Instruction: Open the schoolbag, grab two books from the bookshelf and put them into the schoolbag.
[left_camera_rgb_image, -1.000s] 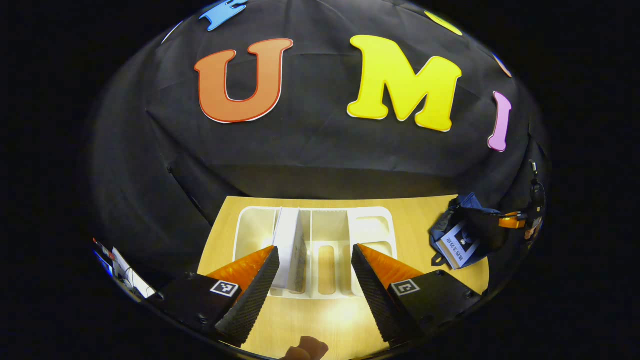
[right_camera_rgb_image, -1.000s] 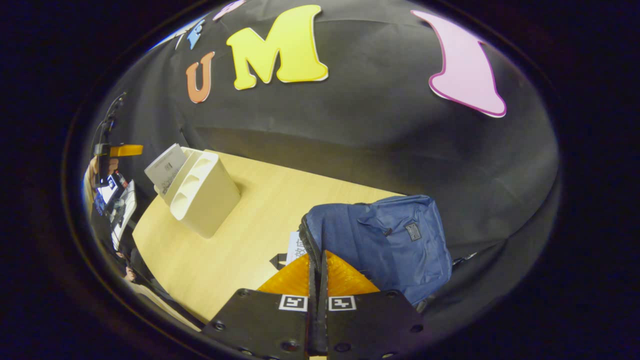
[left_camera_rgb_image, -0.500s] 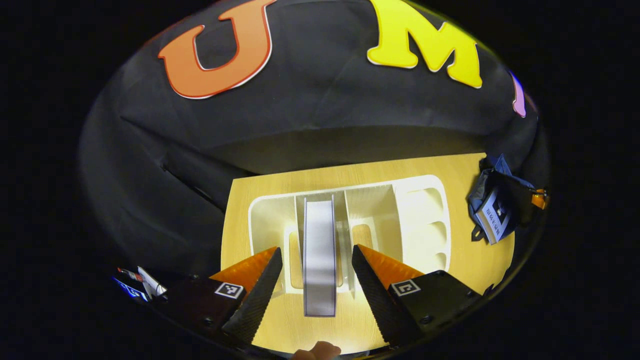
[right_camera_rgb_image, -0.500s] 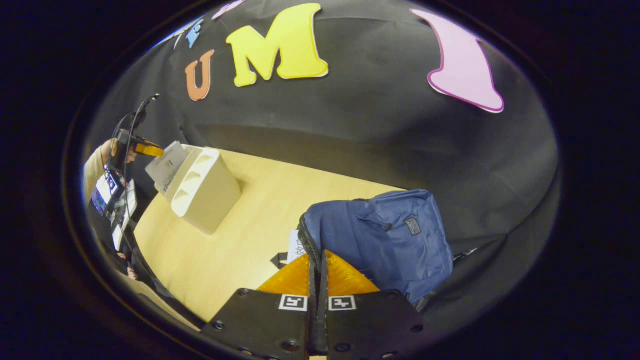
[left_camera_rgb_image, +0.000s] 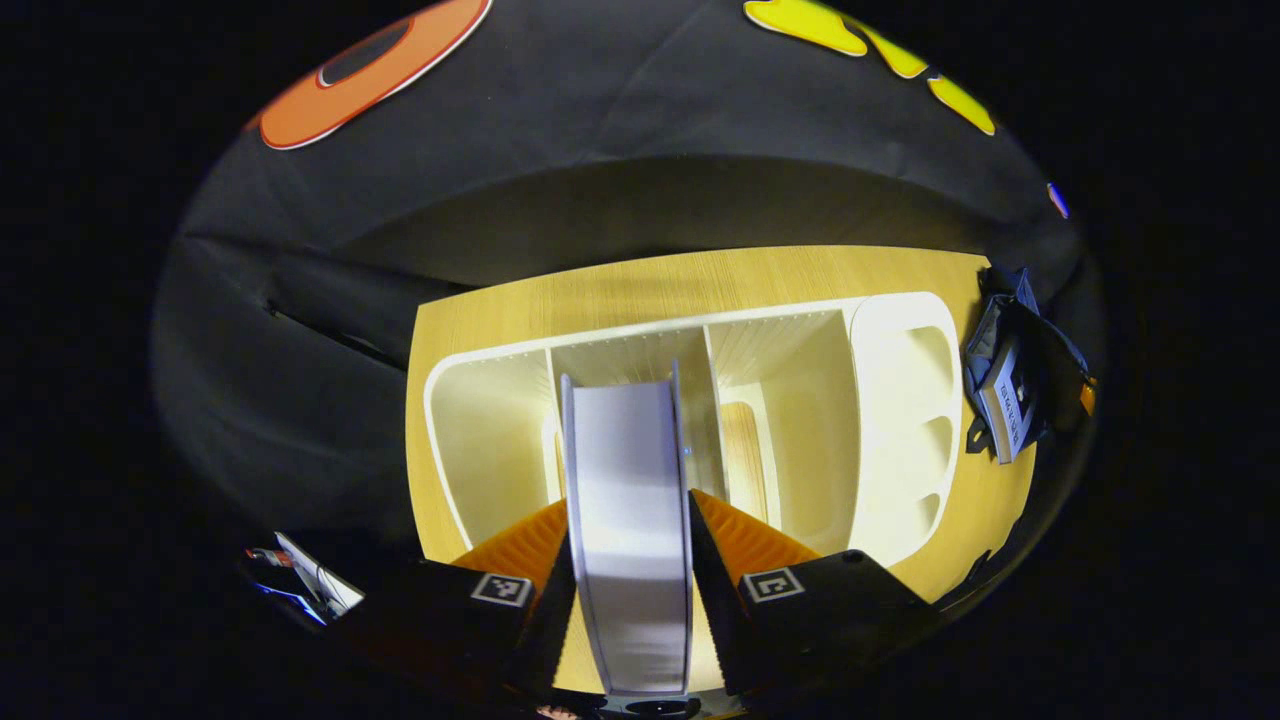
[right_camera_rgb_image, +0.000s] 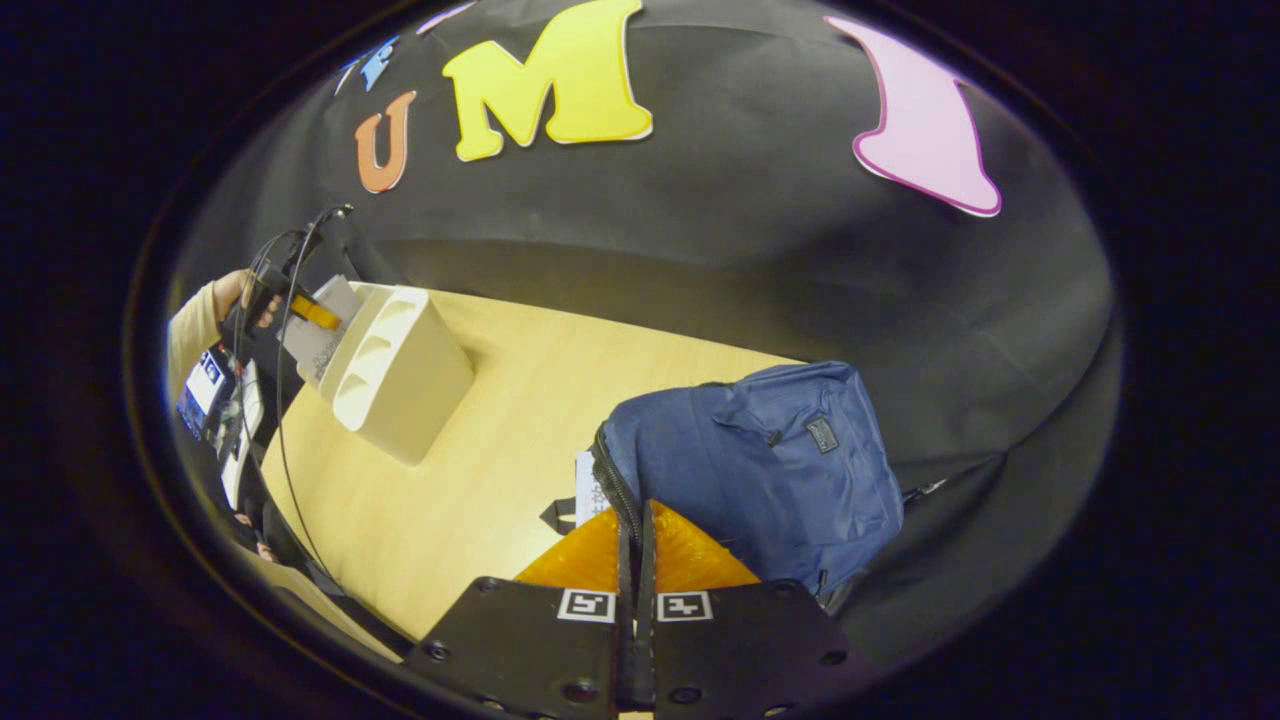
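A white book stands edge-on in a middle slot of the cream bookshelf. My left gripper is shut on it, one finger on each cover. In the right gripper view that gripper is small at the far left, on the book at the bookshelf. The blue schoolbag lies on the table with its mouth toward me. My right gripper is shut on its zipper edge and holds the mouth open. A white book shows inside the mouth, and the bag with that book sits at the far right.
The wooden table has bare room between the bookshelf and the bag. The shelf's other slots hold nothing. A person's hand and sleeve hold the left gripper. Small screens and a cable hang off the table's left edge.
My left gripper dropped down over the bookshelf, brought the book between its fingers and shut on it. The right gripper stayed shut on the bag's edge, and the bag barely shifted.
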